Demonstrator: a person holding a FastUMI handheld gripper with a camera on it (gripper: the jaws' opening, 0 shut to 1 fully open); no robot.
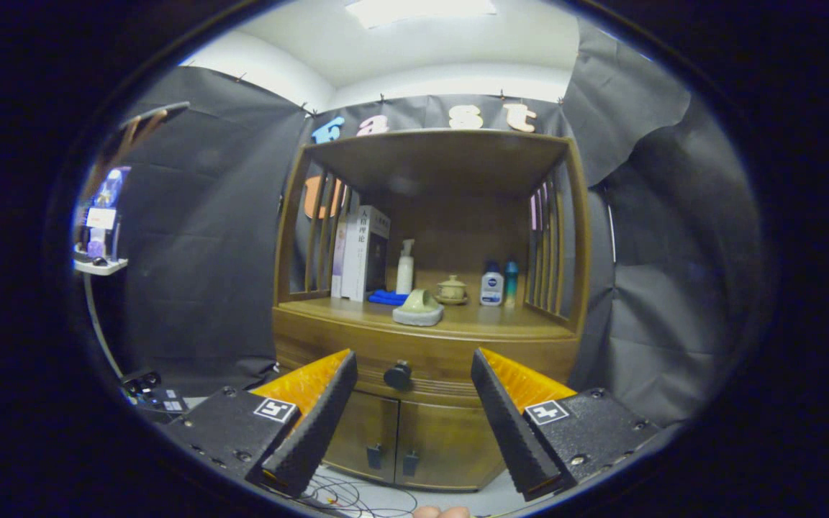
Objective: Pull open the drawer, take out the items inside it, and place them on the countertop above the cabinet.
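Booth: black cloth walls (198,237) under a white ceiling with a lit panel.
Cabinet: a brown wooden cabinet (429,345) with slatted sides stands ahead.
Drawer: the wooden drawer front (357,356) is shut; its dark round knob (398,375) sits beyond the fingers, level with the gap between them.
Lower doors: two wooden doors (414,435) with small dark handles, both closed.
Countertop: the wooden countertop (494,324) carries upright books (364,252), a folded blue cloth (388,297), a white pump bottle (405,267), a pale green ceramic dish (419,308), a small lidded cup (451,289) and two bottles (497,283).
Gripper: the gripper (414,421) is spread wide — holding nothing, short of the knob.
Floor: thin cables (335,496) lie in front of the cabinet.
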